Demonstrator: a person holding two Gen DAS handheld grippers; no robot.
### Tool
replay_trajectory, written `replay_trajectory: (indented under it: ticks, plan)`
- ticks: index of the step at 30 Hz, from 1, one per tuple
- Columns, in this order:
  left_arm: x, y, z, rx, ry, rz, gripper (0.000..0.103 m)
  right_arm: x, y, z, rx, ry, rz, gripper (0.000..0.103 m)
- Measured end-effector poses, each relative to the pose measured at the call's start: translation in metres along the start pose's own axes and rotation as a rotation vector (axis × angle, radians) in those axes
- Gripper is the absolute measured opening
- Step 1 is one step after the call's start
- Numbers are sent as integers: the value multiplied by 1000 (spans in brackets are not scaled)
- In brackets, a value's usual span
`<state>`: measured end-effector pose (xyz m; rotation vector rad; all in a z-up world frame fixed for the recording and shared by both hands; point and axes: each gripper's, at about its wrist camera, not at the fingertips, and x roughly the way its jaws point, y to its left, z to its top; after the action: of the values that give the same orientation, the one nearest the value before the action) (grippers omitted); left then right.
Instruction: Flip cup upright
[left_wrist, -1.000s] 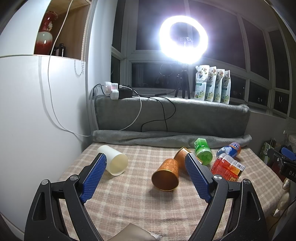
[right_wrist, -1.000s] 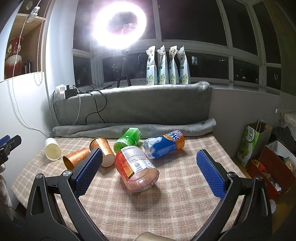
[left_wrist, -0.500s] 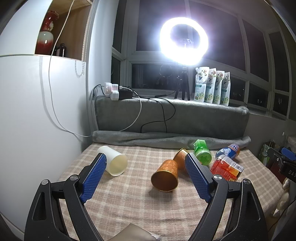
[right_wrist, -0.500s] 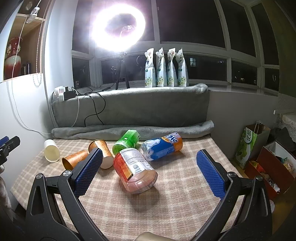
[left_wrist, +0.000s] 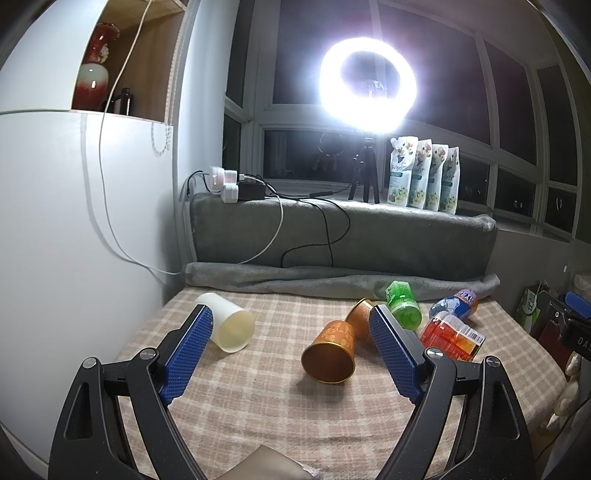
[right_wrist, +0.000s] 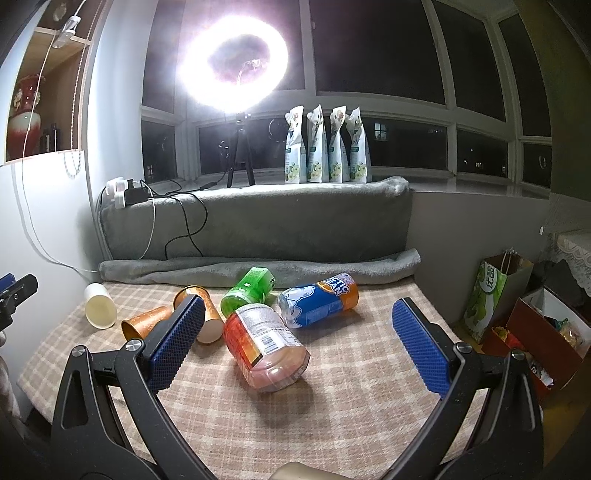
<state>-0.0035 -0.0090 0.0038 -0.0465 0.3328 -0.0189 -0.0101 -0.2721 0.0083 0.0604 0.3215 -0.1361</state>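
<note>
Left gripper (left_wrist: 290, 350) spread wide and empty, touching nothing; over the last second the table things slid slightly lower and right in its view, so it had drifted a little, with no approach to any cup begun. The right gripper (right_wrist: 299, 343) was likewise wide open and empty, hovering over the checked cloth (right_wrist: 351, 406). Taking the near orange cup (left_wrist: 328, 353) as landmark: it lay on its side, mouth toward the left gripper; a second orange cup (left_wrist: 360, 319) lay just behind it, and the white cup (left_wrist: 229, 326) lay well to its left.
</note>
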Motion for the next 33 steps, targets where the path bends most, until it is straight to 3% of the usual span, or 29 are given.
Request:
replay_trajectory:
  ticks: [16,33]
  plan:
    - [-14,3,8,9,-64,10,87,-11,5,18,-5,-61,-1,103]
    - [-14,6,8,8,-61,11,87,-5,13,16,-25,-40,16,103]
